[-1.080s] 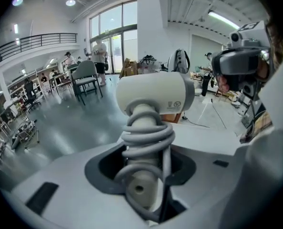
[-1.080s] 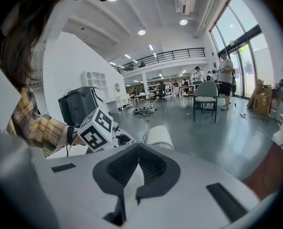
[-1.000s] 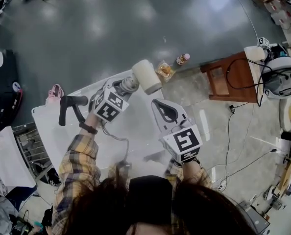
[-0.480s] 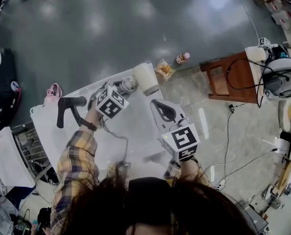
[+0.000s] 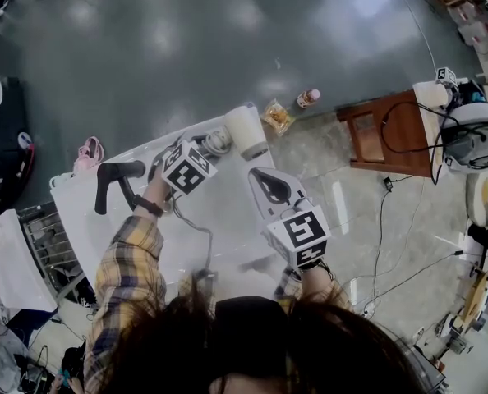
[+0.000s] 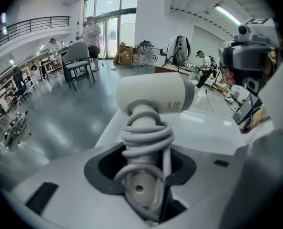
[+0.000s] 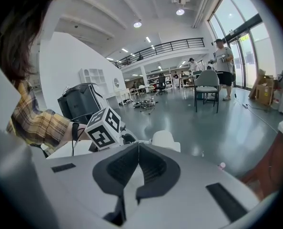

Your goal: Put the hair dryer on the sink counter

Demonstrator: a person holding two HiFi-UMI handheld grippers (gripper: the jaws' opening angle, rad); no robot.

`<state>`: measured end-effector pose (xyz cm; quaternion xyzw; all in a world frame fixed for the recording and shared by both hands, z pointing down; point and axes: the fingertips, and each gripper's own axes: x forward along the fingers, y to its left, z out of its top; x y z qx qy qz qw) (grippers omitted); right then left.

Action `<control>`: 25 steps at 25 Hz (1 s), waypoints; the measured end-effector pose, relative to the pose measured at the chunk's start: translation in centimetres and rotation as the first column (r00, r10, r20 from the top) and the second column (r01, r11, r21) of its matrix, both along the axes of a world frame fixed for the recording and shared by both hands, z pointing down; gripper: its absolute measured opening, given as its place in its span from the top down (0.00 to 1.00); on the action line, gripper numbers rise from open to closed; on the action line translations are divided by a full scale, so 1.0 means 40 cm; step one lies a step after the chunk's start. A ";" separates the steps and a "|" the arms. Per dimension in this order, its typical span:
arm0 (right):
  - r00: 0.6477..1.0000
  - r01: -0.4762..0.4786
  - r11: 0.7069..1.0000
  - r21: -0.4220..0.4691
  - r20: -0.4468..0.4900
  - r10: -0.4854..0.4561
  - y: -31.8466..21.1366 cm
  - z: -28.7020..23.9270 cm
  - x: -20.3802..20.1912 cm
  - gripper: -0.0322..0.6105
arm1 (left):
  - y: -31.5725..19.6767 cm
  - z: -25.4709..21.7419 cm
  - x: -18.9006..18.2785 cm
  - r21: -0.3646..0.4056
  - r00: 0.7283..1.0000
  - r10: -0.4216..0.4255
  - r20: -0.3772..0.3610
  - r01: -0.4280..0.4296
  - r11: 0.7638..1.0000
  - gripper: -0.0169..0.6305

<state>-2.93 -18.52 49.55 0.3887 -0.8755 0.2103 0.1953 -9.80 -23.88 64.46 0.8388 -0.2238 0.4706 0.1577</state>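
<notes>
The white hair dryer [image 5: 246, 130] has its grey cord wound around the handle. My left gripper [image 5: 212, 144] is shut on that handle, holding the dryer over the far edge of the white sink counter [image 5: 227, 220]. In the left gripper view the handle [image 6: 142, 175] sits between the jaws, with the dryer's head [image 6: 153, 93] straight ahead. My right gripper [image 5: 257, 178] hovers over the counter to the right of the dryer. Its jaws meet with nothing between them [image 7: 137, 145].
A black faucet [image 5: 112, 179] stands at the counter's left end, beside a pink item [image 5: 90, 154]. On the grey floor beyond lie a bottle [image 5: 307, 98] and a snack packet [image 5: 275, 116]. A wooden stand [image 5: 388, 130] with cables is at the right.
The left gripper's marker cube has shifted slightly toward the far edge of the counter and turned a little. The dryer head has barely moved. The right gripper has drifted slightly left.
</notes>
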 end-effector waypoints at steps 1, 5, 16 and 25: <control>1.000 0.002 1.000 -0.001 0.000 -0.002 -0.001 0.000 0.000 0.93 | -0.001 -0.001 0.002 0.001 1.000 0.000 -0.001 0.000 1.000 0.69; 1.000 0.005 1.000 0.001 0.004 -0.005 -0.005 -0.002 -0.001 0.93 | -0.002 -0.001 0.002 0.001 1.000 -0.003 -0.010 0.003 1.000 0.69; 1.000 0.019 1.000 0.000 -0.002 -0.019 0.007 0.001 -0.003 0.93 | -0.004 0.001 -0.001 0.035 1.000 0.002 -0.013 -0.001 0.999 0.67; 1.000 0.023 1.000 0.019 -0.020 -0.023 0.003 -0.016 0.008 0.93 | -0.006 0.006 -0.006 0.050 0.999 0.023 0.041 -0.025 0.998 0.67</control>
